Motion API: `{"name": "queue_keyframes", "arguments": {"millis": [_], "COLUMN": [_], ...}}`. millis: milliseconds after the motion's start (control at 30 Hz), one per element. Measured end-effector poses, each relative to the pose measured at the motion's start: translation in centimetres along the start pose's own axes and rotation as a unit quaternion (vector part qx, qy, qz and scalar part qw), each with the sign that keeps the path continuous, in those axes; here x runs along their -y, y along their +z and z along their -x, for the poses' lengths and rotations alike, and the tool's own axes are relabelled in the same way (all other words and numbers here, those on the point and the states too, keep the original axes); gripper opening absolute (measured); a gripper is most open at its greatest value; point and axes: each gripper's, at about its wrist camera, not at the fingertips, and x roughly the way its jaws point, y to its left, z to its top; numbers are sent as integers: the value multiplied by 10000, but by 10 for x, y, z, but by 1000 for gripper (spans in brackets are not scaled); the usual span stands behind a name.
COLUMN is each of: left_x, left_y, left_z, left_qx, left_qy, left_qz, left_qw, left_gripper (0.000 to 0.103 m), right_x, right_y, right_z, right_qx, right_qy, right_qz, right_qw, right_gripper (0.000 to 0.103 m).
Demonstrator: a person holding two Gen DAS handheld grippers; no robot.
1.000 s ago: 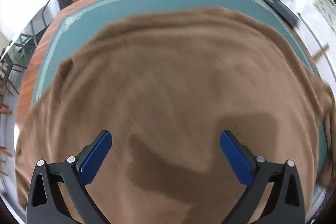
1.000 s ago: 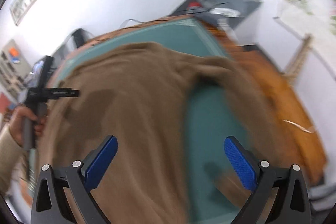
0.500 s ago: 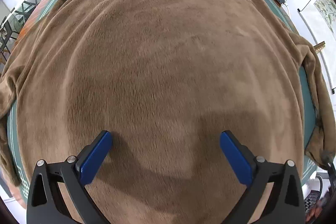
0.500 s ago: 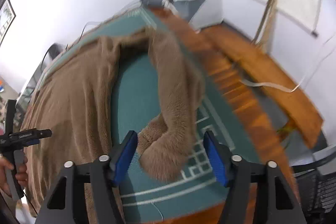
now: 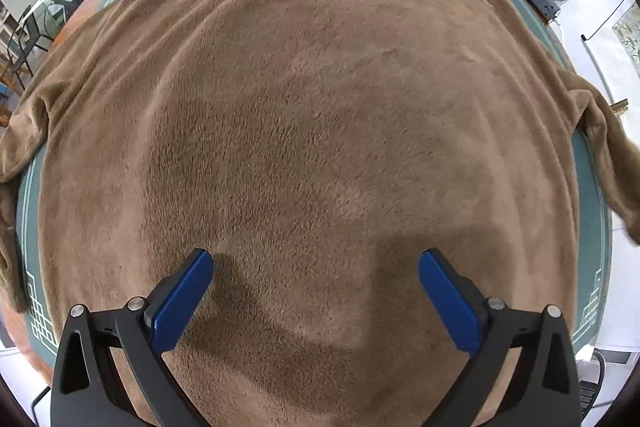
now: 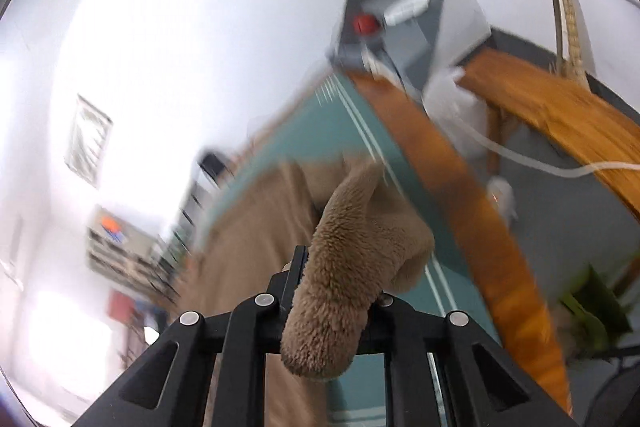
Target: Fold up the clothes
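Jaws of your right gripper (image 6: 334, 301) are closed on the end of the sleeve (image 6: 352, 267); the fluffy brown cloth bulges out above and below the pinch. Jaws of your left gripper (image 5: 316, 301) stand wide apart over the garment (image 5: 312, 115) and hold nothing, with the pads (image 5: 182, 301) just above the pile.

The garment lies spread flat on the green mat (image 5: 588, 195) and covers almost all of it. Its right sleeve runs along the mat's right edge, close to the wooden table rim (image 6: 452, 163).

I judge that the step in hand is to fold this sleeve inward over the body. Carry it in a low arc across the mat, so the thick cloth does not drag the body with it. If the body begins to slide, press the left pads down on it. Lay the sleeve straight and flat, and open the jaws only when it rests on the body.
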Motion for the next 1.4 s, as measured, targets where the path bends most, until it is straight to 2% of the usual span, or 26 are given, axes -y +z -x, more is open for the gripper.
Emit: {"name": "queue_keyframes", "arguments": {"millis": [133,267,533,633,800,1000,1100,1233,1333,1367,1400], "left_x": [6,6,-14,-26,-38,-58,-93,-132,-150,-155,-159], "left_y": [3,4,5,8,15,26,39,43,51,54,55], "left_z": [6,5,16,22,30,28,19,9,6,5,3], "left_qx": [49,-31,-73,-47,11,47,24,20,33,31,30], "left_qy": [14,-12,-87,-80,-146,-277,-343,-418,-492,-517,-533], "left_qz": [-53,-42,247,415,485,468,531,718,864,889,895], "left_qw": [10000,10000,9996,9991,9987,9985,9980,9965,9950,9947,9946], "left_gripper": [103,103,103,103,103,103,103,103,103,103,103], "right_x": [-1,6,33,11,-64,-161,-205,-250,-269,-273,-272], "right_y": [53,93,130,132,115,91,71,38,14,6,-3], "right_z": [35,37,-3,-13,-49,-115,-151,-207,-259,-278,-299], "right_qx": [634,895,796,714,244,-387,-675,-1085,-1436,-1578,-1768], "right_qy": [421,1057,1739,1695,1802,1950,1850,1482,934,774,760], "right_qz": [-213,-761,-1991,-1751,-1042,-371,29,497,834,915,870], "right_qw": [9969,9874,9611,9672,9778,9793,9804,9817,9817,9802,9774], "right_gripper": [17,17,17,17,17,17,17,17,19,29,51]}}
